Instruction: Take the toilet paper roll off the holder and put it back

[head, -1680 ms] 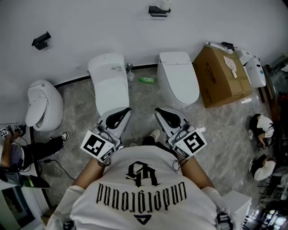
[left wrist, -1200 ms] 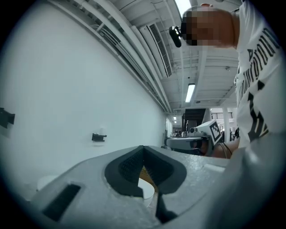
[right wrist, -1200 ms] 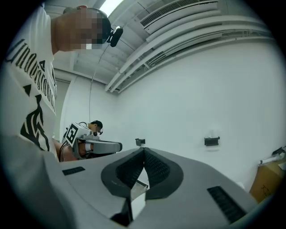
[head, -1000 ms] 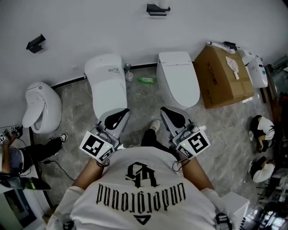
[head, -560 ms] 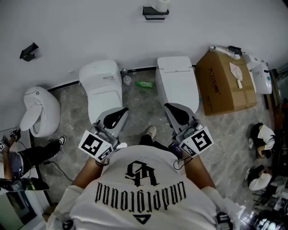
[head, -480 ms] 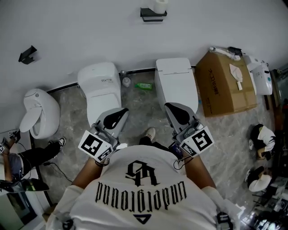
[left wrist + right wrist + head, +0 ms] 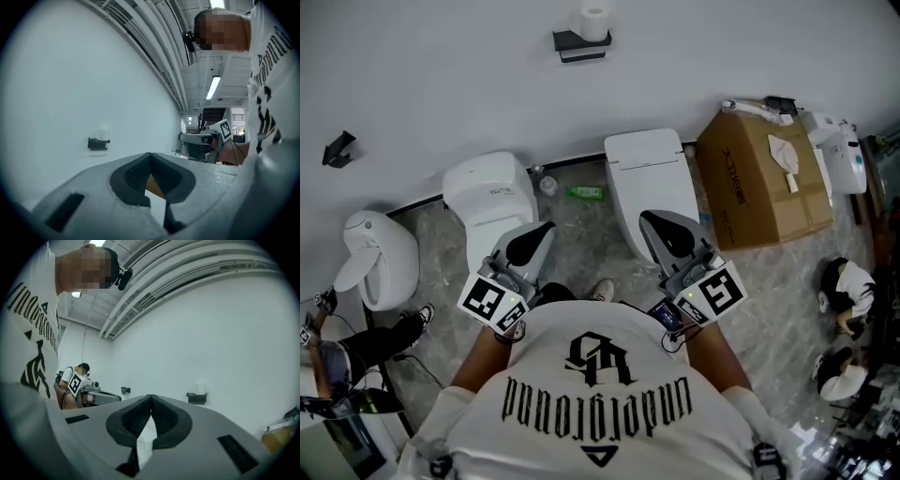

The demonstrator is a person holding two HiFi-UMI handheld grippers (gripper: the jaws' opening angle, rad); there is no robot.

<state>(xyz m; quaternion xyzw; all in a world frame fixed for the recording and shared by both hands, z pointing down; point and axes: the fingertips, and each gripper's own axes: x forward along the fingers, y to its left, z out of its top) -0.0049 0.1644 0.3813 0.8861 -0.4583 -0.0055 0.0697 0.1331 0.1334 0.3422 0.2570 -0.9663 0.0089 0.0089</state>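
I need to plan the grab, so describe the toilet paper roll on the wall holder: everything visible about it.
The roll is white paper, a short cylinder, with what seems to be a darker core hole at its top end. It stands on top of the black holder, toward that holder's right end, close against the white wall. It looks fairly full, and no loose tail can be made out. Only the holder is seen touching it.
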